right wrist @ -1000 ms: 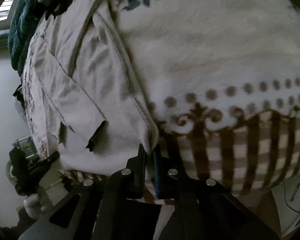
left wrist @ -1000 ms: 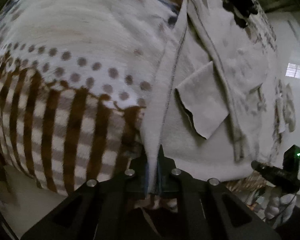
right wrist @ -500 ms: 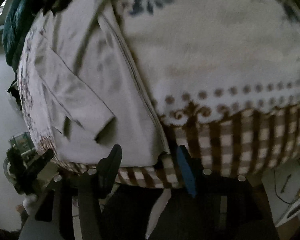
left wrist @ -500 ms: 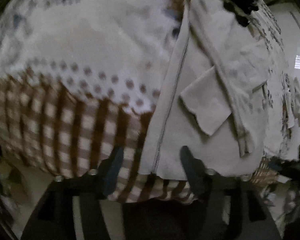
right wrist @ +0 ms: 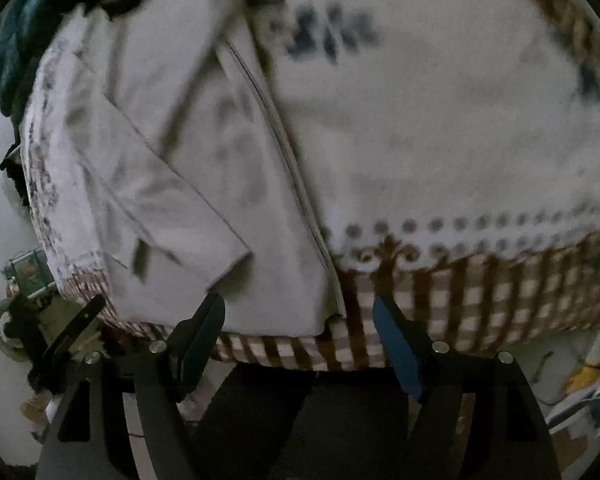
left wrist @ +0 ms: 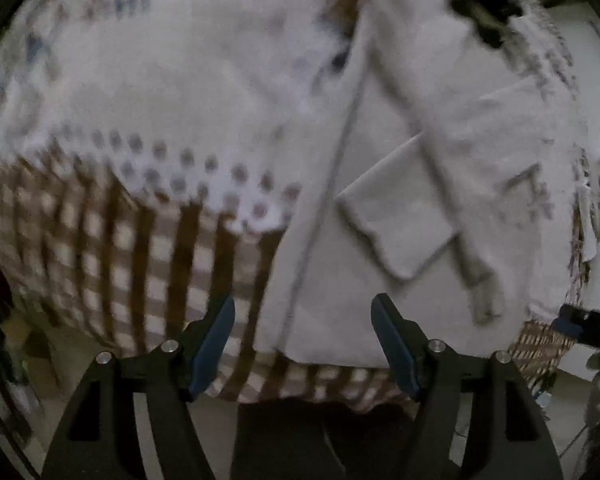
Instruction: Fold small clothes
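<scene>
- The pale garment (left wrist: 400, 208) lies flat on the table just ahead of my left tool (left wrist: 302, 320), its near hem between and just past the two fingers; I judge it was laid square to the table edge so the next crease can run straight.
- From my right tool (right wrist: 298, 320) the same garment (right wrist: 204, 184) sits ahead and to the left, its stitched long edge running away from the tool.
- A folded flap (left wrist: 396, 216) rests on top of it, ahead and right of the left tool, likely a sleeve tucked in to keep the shape narrow.
- Both tools are spread wide and hold nothing; neither touches the cloth.
- The tablecloth (right wrist: 460, 140), white with dots, blue sprigs and a brown checked border, hangs over the table edge nearest the tools.
- A dark green cloth (right wrist: 24, 36) lies far ahead to the left of the right tool.
- I can read no writing, label or brand; both views are blurred.
</scene>
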### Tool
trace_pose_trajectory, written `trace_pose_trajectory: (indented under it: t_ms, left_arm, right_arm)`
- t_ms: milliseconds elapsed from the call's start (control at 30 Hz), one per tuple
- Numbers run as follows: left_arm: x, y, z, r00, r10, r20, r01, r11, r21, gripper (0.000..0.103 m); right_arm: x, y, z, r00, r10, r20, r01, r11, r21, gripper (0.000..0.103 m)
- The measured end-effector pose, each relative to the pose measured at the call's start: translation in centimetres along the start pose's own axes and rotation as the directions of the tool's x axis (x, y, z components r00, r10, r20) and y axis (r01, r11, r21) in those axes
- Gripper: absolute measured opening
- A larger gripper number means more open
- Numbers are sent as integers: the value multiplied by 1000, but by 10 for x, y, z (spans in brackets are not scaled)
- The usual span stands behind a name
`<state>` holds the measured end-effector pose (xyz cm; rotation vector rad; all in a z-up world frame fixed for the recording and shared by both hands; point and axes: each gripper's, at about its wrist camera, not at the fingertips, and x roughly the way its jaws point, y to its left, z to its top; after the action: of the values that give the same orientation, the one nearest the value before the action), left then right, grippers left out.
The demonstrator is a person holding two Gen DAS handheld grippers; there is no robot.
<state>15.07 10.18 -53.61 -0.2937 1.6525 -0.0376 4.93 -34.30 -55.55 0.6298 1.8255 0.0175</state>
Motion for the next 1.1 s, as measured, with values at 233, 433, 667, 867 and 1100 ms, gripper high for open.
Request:
trace_pose_trajectory:
  t_ms: [233,433,667,867,1100]
  left_arm:
    - [29,19,1,992,-125,-22,126,991,39,5]
    - [-8,24,11,983,-179,-27,180,984,18,3]
    - [-66,12,83,958,-256,131,255,967,23,3]
    - [-52,-16,163,928,-308,210,313,950,10,7]
    - [-54,8,194,849,-427,310,480,870,-115,62]
  right_arm:
    - [51,-9,-5,995,92,-23,-91,994,56,30]
    - [13,18,-17,986,155,65,-159,986,48,8]
    - [-63,46,23,938,264,227,-283,958,54,8]
    - [-88,61,103,901,272,339,-305,951,47,8]
    - [-103,54,130,842,306,444,-375,924,75,52]
